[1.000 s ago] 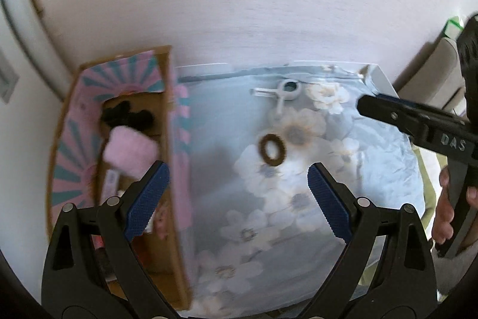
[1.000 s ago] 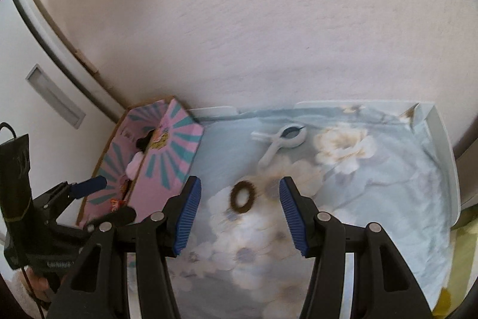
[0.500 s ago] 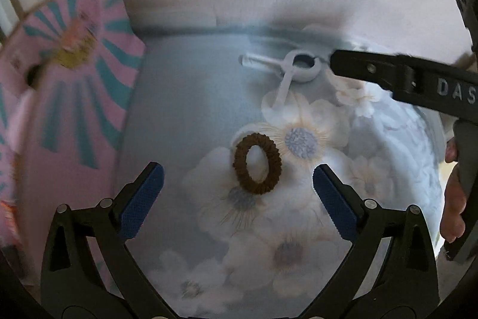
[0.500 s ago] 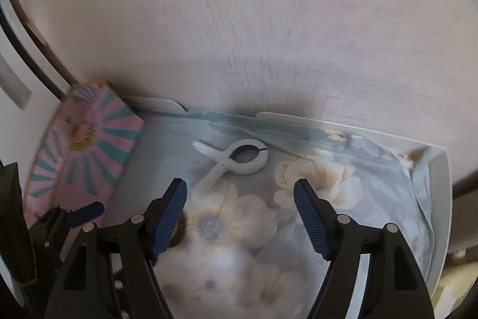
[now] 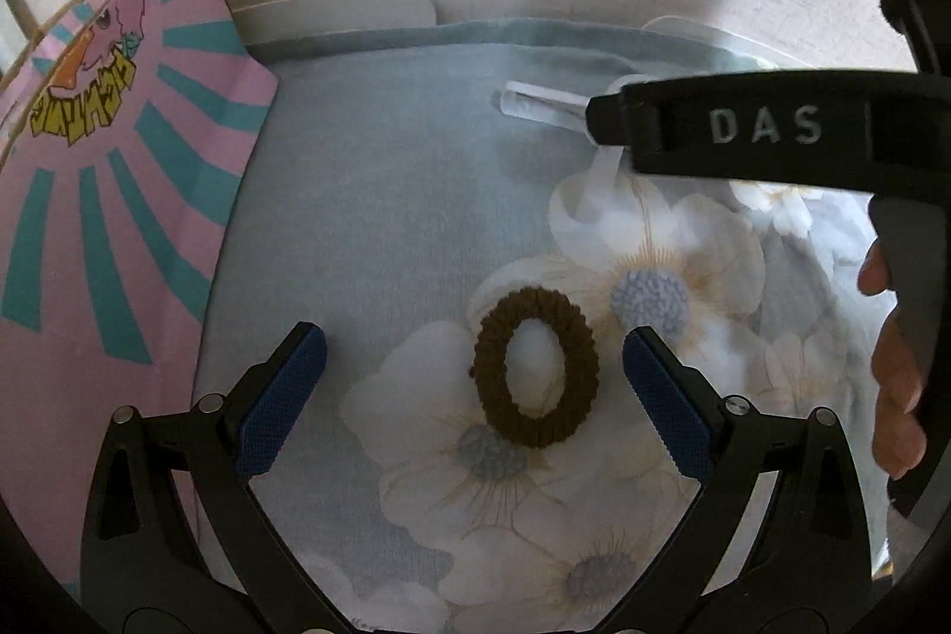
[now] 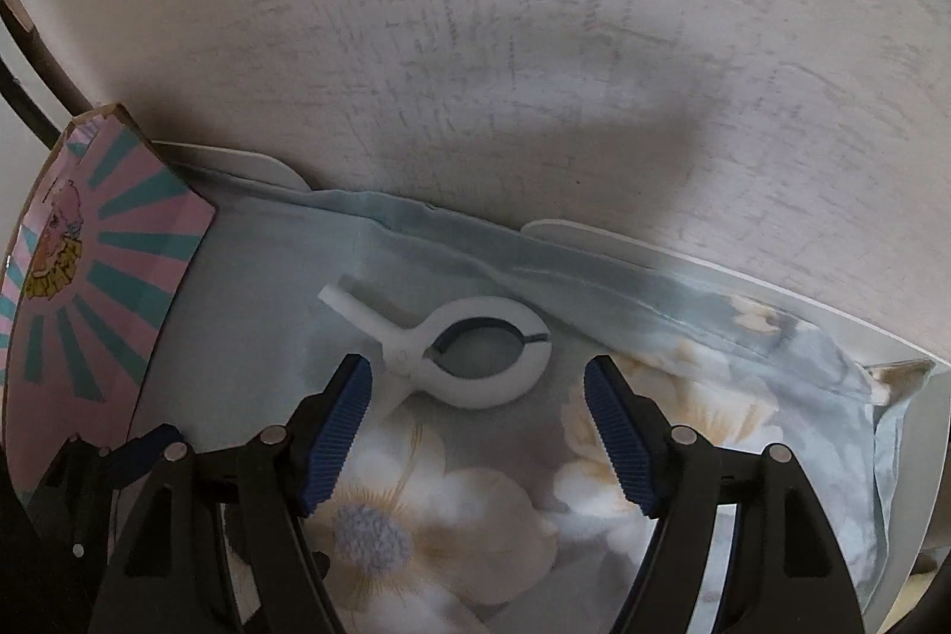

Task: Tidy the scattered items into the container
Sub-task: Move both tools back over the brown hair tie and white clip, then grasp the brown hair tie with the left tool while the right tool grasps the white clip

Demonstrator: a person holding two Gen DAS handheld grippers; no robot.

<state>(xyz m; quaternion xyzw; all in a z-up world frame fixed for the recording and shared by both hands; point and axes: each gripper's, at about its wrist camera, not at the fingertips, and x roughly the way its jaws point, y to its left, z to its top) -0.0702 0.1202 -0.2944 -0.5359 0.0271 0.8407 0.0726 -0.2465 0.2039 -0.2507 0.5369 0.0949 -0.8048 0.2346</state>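
I am hovering my left tongs point(image 5: 469, 384), spread wide and empty, around the soft, light brown fabric hair tie point(image 5: 535, 366) lying flat on the flower-printed bench cloth point(image 5: 386, 194) with the pink cardboard box point(image 5: 107, 194) at nine o'clock, while my right tongs point(image 6: 478, 432), likewise spread and empty, are framing the stiff, slippery white plastic clip point(image 6: 469, 355), best pinched across its ring.

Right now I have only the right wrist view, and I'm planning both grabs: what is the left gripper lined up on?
Observer: The left gripper is open around a brown hair tie lying flat on the floral cloth.
Operator: Is it centred between the fingers?
Observer: No. In the left wrist view it lies nearer the right-hand finger and touches neither.
Operator: Is my gripper in its way?
Observer: The right gripper crosses that view over the white clip, beyond the tie.
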